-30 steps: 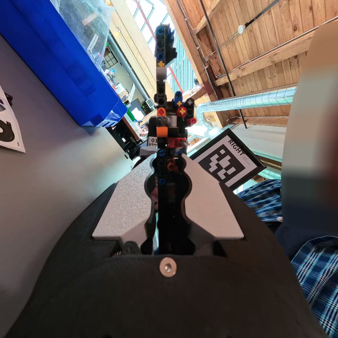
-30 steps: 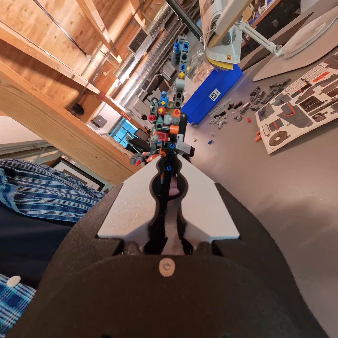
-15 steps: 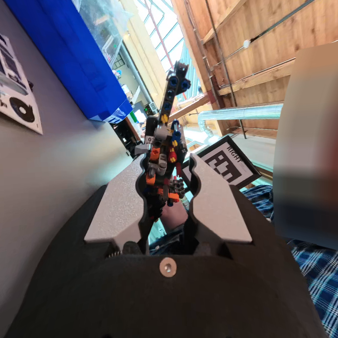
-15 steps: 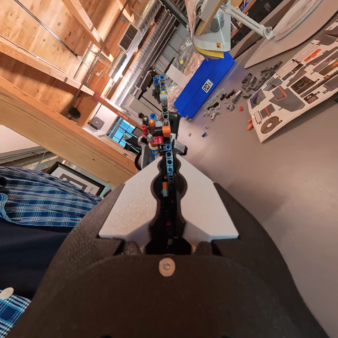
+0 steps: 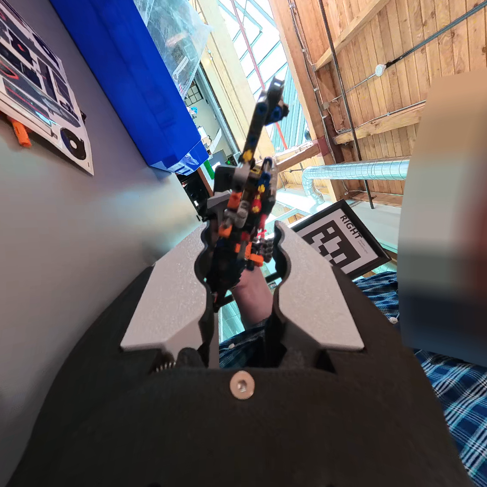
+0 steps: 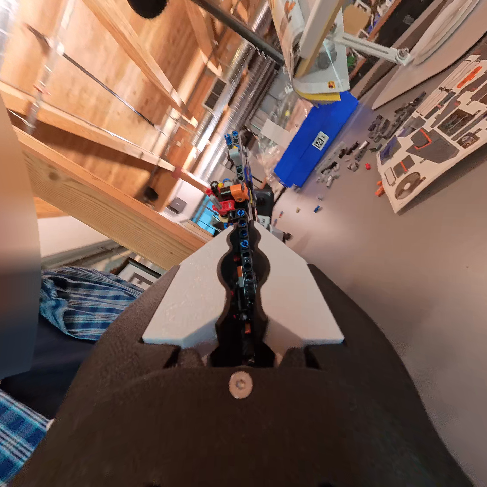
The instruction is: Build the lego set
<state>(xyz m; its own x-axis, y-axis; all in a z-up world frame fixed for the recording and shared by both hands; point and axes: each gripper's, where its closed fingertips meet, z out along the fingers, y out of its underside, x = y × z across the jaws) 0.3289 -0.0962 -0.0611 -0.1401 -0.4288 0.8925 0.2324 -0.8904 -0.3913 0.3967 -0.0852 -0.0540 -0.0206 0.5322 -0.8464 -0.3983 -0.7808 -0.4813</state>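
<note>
A partly built lego model (image 5: 243,210) of black beams with orange, red, blue and yellow pins is held up above the grey table. My left gripper (image 5: 239,228) is open; the model stands between its fingers, leaning close to the left finger (image 5: 174,287). My right gripper (image 6: 243,228) is shut on the model's long black beam (image 6: 246,263), with the coloured end (image 6: 232,195) sticking out past the fingertips. The right gripper's marker plate (image 5: 340,242) and a hand (image 5: 253,295) show behind the model in the left wrist view.
A blue bin (image 6: 313,147) with clear bags stands on the table, also in the left wrist view (image 5: 131,87). A sticker sheet (image 6: 432,147) and several loose lego parts (image 6: 340,163) lie beside it. An instruction booklet (image 6: 313,52) hangs on a stand. A checked sleeve (image 5: 461,395) is close. Some 8 centimetres of space lies between my two pairs of fingers.
My left gripper has opened and let go of the model. My right gripper has slid farther along the black beam and stays shut on it. The model has tilted.
</note>
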